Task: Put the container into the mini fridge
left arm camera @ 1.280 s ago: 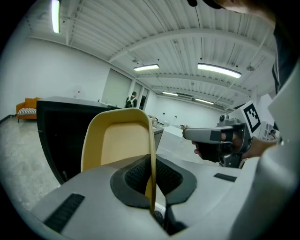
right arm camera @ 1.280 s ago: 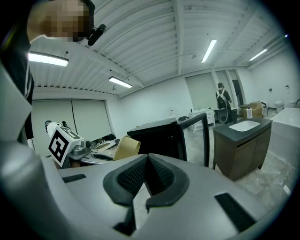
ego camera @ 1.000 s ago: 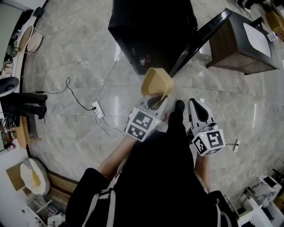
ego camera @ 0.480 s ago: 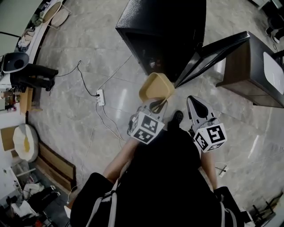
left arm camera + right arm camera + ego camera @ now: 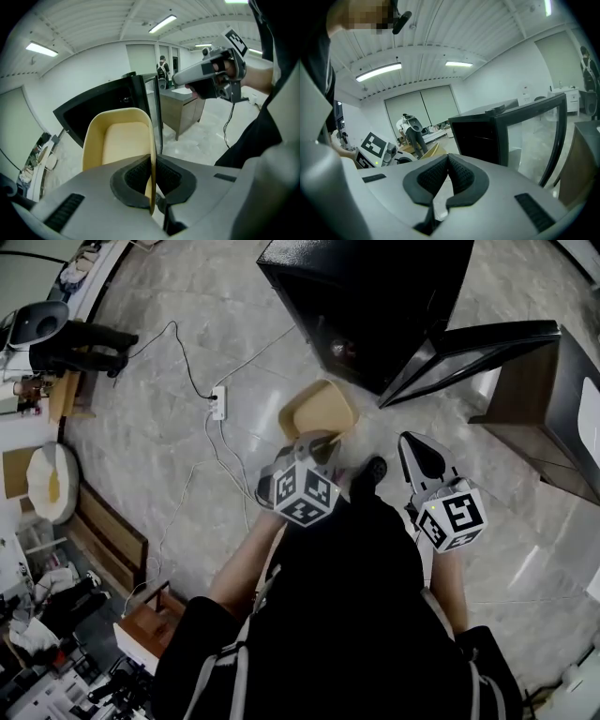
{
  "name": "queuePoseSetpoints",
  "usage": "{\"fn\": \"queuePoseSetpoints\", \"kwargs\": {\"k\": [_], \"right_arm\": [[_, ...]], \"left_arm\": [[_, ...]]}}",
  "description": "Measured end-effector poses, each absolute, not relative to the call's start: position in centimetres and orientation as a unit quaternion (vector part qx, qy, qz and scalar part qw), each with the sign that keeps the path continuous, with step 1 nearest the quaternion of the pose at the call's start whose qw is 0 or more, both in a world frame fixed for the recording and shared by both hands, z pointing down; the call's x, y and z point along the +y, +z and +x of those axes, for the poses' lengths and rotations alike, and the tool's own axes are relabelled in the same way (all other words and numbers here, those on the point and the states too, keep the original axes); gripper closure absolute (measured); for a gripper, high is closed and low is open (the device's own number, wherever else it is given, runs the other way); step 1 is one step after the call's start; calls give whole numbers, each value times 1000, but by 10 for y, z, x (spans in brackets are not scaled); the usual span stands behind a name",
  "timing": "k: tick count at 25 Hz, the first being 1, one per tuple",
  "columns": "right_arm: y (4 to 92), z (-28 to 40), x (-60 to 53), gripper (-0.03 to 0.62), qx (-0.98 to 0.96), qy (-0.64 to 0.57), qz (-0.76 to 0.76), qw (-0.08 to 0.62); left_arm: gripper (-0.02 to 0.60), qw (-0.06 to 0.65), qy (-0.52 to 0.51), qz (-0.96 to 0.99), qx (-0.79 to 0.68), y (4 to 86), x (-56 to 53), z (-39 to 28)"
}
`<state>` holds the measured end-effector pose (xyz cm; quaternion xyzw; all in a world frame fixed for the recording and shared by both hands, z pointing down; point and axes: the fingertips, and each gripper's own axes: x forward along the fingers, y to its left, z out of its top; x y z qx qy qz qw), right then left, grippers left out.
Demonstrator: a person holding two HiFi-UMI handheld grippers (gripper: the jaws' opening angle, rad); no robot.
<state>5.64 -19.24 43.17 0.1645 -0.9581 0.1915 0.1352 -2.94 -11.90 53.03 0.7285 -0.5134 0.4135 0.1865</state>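
Note:
A tan, open-topped container (image 5: 317, 412) hangs above the floor in front of the black mini fridge (image 5: 375, 296). The fridge's glass door (image 5: 473, 343) stands open to the right. My left gripper (image 5: 323, 446) is shut on the container's near rim, and in the left gripper view the thin rim (image 5: 152, 159) is pinched between both pads, with the fridge (image 5: 101, 108) beyond it. My right gripper (image 5: 422, 448) is shut on nothing, beside the person's shoe. In the right gripper view its pads (image 5: 459, 176) meet, facing the fridge interior (image 5: 480, 138).
A white power strip (image 5: 218, 401) with trailing cables lies on the marble floor left of the container. A dark wooden cabinet (image 5: 539, 395) stands right of the open door. Clutter and furniture line the room's left edge.
The head view has swung, so the fridge now sits higher and further right in frame. The container stays in the left gripper and is a little further from the fridge opening. Both grippers stay shut.

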Motion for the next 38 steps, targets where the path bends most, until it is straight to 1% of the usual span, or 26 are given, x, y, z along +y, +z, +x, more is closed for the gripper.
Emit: {"fn": "queuePoseSetpoints", "kwargs": {"k": [4, 11, 15, 22, 27, 32, 38], "right_arm": [[437, 40, -197, 576, -956, 191, 172, 139], [416, -5, -203, 576, -954, 178, 199, 137], [411, -34, -209, 576, -952, 168, 211, 145], [423, -61, -226, 576, -933, 179, 273, 153], [428, -62, -236, 576, -913, 189, 332, 144], [436, -59, -233, 576, -896, 197, 363, 161], [439, -49, -236, 576, -878, 207, 402, 161]], "left_arm": [[546, 158, 460, 717, -498, 542, -127, -54], [546, 124, 481, 749, -438, 554, -166, -88], [546, 99, 504, 761, -398, 575, -190, -111], [546, 73, 516, 783, -341, 619, -235, -141], [546, 44, 535, 788, -301, 657, -274, -144], [546, 20, 546, 792, -272, 691, -313, -135], [546, -14, 573, 777, -259, 729, -362, -138]]}}
